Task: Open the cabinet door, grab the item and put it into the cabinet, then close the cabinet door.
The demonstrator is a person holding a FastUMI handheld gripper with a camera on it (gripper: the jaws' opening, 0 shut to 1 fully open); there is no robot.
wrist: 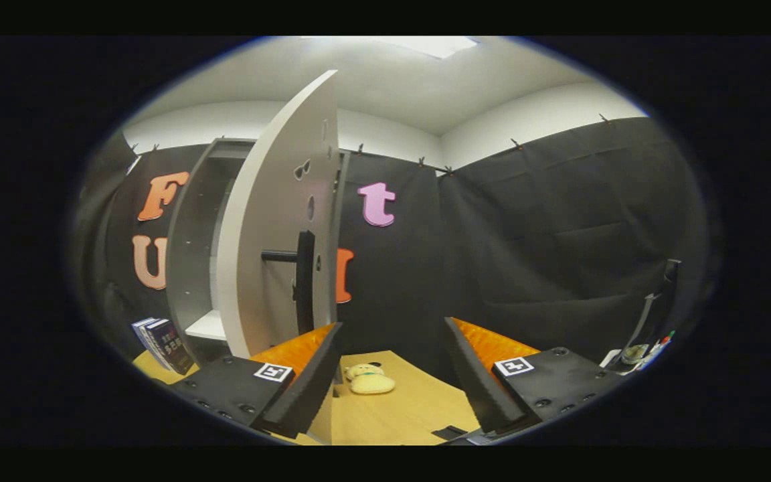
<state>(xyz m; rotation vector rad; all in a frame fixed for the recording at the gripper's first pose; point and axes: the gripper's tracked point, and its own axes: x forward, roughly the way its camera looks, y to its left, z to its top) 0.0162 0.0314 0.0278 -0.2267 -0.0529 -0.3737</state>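
A tall white cabinet (195, 268) stands on the wooden table beyond my left finger. Its door (272, 221) is swung open toward me, edge-on, with a dark vertical handle (304, 278) on its face. A white shelf (208, 326) shows inside, low down. A small pale yellow plush toy (368, 379) lies on the table between my fingers and a little beyond them. My gripper (392, 375) is open, its fingers wide apart with nothing held. The left finger (305, 381) is close to the door's lower edge.
The wooden table (412, 408) runs under the fingers. Dark books (163, 344) stand left of the cabinet. Small items and a dark stand (646, 335) sit at the far right. Black cloth walls close the booth behind.
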